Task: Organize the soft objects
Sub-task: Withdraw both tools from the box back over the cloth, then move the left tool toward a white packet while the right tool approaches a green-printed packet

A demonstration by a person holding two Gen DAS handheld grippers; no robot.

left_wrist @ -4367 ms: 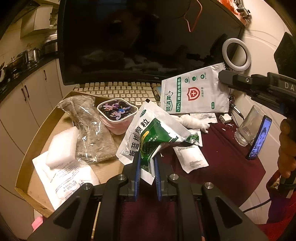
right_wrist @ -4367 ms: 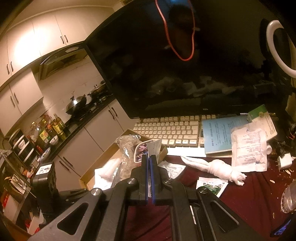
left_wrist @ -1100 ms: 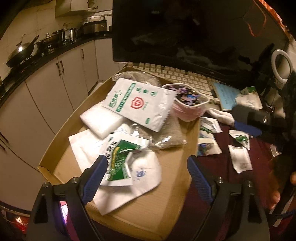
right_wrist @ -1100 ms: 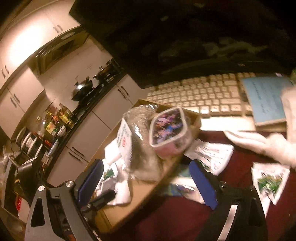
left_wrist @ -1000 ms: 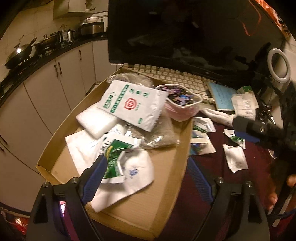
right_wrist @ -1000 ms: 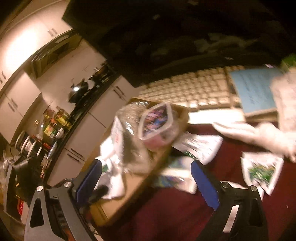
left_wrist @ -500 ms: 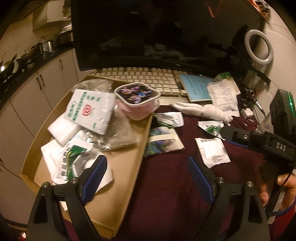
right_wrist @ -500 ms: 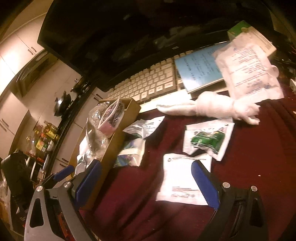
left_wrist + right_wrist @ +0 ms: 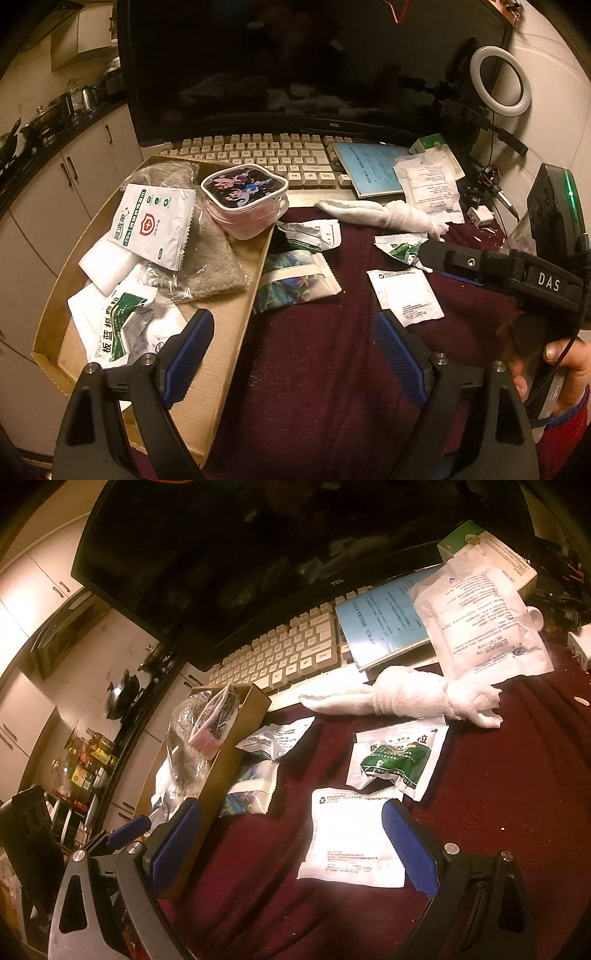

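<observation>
both grippers are wide open and hold nothing. the right gripper (image 9: 291, 845) hangs over a white packet (image 9: 351, 840) lying flat between its blue fingers, likely to grab it next. the cardboard tray (image 9: 225, 321), already full of soft things, sits under the left gripper (image 9: 291, 354), ready for more.

Wide-apart left gripper (image 9: 291, 350) above maroon cloth (image 9: 332, 387), beside cardboard tray (image 9: 229, 332)

both grippers gape empty: left gripper (image 9: 293, 350), right gripper (image 9: 291, 843) gripped by a hand (image 9: 550, 373)
</observation>
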